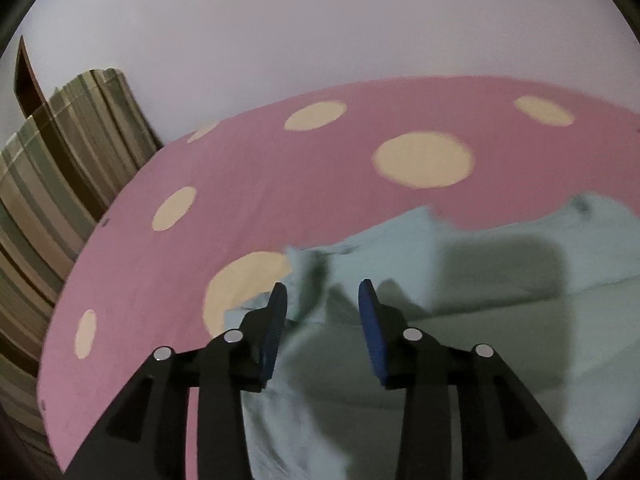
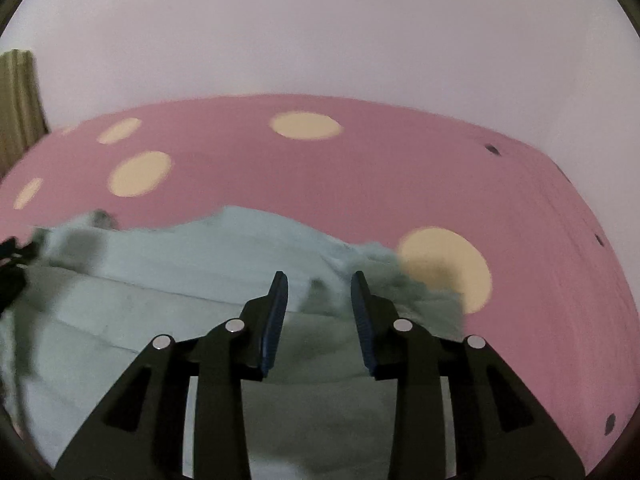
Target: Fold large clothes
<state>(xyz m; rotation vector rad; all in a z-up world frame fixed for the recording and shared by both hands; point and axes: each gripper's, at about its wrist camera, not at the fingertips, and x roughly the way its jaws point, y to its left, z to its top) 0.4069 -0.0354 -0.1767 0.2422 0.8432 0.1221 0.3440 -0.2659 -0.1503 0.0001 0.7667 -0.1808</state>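
Note:
A pale green garment lies folded on a pink cloth with cream dots. In the left wrist view my left gripper hangs above the garment's left corner, its blue pads apart and nothing pinched between them. The same garment fills the lower left of the right wrist view. There my right gripper hovers over the garment's right corner, jaws parted, with the cloth lying loose below the fingertips. The pictures are blurred by motion.
The pink dotted cloth covers the surface up to a pale wall behind. A striped curtain hangs at the left. A dark object shows at the left edge of the right wrist view.

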